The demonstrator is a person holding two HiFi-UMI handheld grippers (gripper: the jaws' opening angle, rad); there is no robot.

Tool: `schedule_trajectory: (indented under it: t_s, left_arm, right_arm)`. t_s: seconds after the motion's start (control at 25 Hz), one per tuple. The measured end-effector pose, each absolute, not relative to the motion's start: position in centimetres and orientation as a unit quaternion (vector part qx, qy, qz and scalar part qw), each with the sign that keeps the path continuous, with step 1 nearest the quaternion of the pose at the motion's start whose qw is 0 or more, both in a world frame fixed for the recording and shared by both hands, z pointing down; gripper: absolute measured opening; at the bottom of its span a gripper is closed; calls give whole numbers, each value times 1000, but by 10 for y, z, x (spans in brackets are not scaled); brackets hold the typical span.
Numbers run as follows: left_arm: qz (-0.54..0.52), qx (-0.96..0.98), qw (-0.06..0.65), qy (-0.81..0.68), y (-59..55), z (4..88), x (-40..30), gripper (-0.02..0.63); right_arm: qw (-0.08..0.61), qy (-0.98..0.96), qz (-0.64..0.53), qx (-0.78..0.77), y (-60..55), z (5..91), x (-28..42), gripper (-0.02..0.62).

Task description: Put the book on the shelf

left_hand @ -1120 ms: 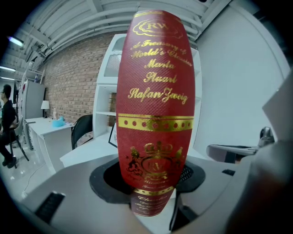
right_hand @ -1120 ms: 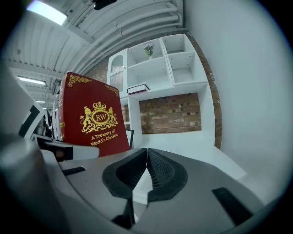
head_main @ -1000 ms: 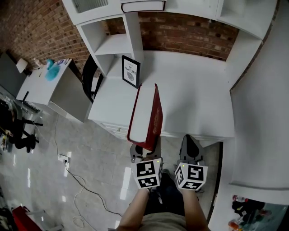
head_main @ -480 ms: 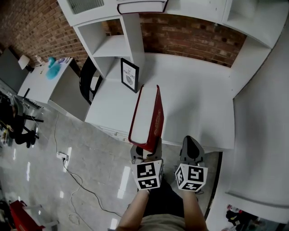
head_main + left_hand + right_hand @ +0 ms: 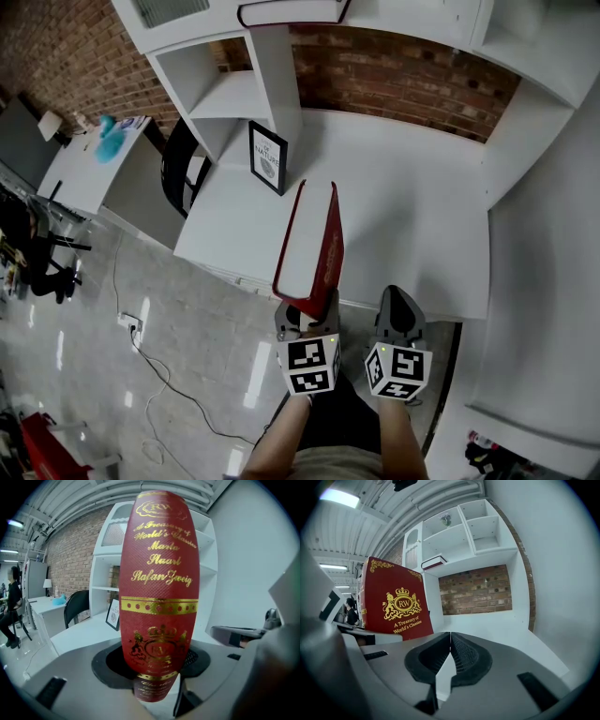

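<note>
Approach continued. The book (image 5: 314, 248) is held clamped by its lower end in the left tongs (image 5: 305, 317), stood on edge with spine toward the holder, and has been carried out over the near edge of the desk (image 5: 422, 216). Against a second ago, desk and framed print (image 5: 267, 157) are drawn nearer; grip is unchanged. The right tongs (image 5: 400, 311), at 3 o'clock of the left, are pressed together on nothing. The shelf (image 5: 232, 94) lies at 11 o'clock of the book, well apart. Placing is judged not yet begun.
</note>
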State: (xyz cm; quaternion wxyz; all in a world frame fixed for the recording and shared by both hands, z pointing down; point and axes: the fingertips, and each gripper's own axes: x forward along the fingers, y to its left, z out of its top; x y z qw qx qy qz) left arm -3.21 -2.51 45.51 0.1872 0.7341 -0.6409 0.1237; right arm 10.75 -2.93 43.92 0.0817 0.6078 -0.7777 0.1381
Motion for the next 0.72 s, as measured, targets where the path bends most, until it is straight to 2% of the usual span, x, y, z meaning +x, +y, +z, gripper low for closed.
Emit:
schedule_trajectory:
  t_s: [0.72]
  left_arm:
    - [133,744,190,-627,-94,467,-34,244]
  right_arm:
    - [87,-775,143,609,-95,450,95,17]
